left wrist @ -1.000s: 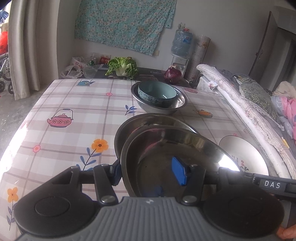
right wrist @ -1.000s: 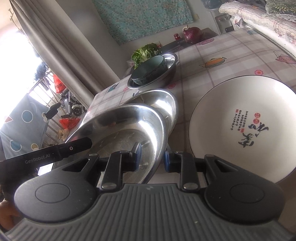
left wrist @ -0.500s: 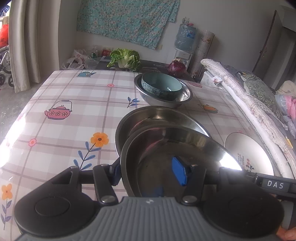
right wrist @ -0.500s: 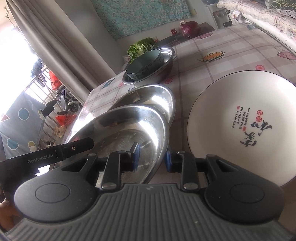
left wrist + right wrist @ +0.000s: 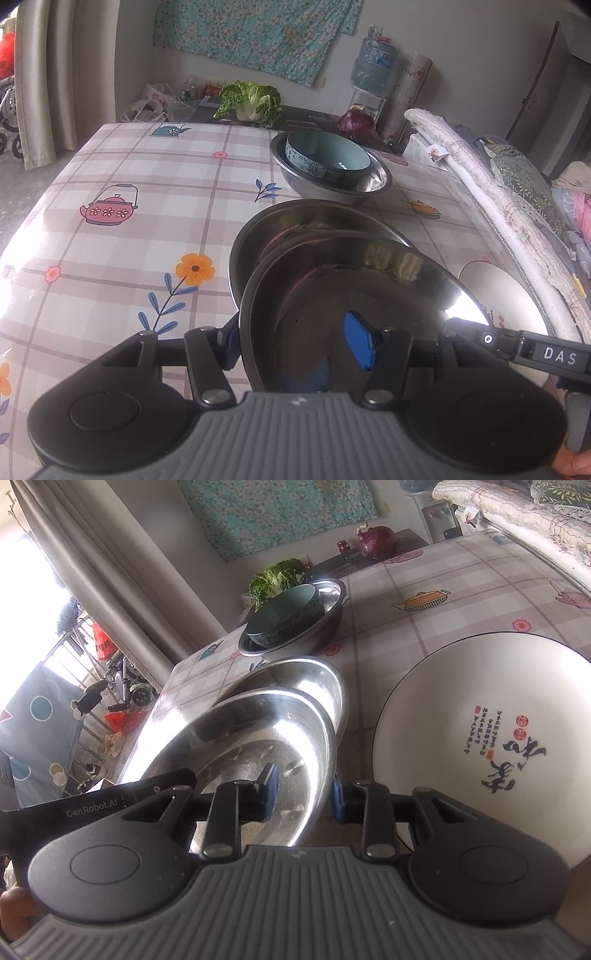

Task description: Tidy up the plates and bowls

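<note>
Top steel plate [image 5: 332,295] lay tilted over the near edge of a lower steel plate [image 5: 295,225] on the checked bench [image 5: 147,184], overlapping it rather than nested square inside it; whether it rested fully on the lower one I could not tell. The left tool [image 5: 295,343] straddled the top plate's left rim, about half open; its outer blue pad sat against the outside of the rim, while the inner pad stood free above the plate's floor (nothing clamped there). The right tool [image 5: 303,797] straddled the opposite rim of the same plate, its jaws parted only a little; one pad hung inside over the shiny floor, the other just outside the edge, and neither plainly pressed the metal. Beyond the top steel plate, past the lower one, stood a steel bowl [image 5: 373,181] with a teal bowl [image 5: 328,155] set inside it, leaning slightly; to the right of the top steel plate, just beside it, lay a white plate [image 5: 480,686] with a dark rim and red and black writing, flat on the bench. Far beyond the top steel plate, off the bench's far edge, were a leafy cabbage [image 5: 251,99] and a red onion [image 5: 356,123].
</note>
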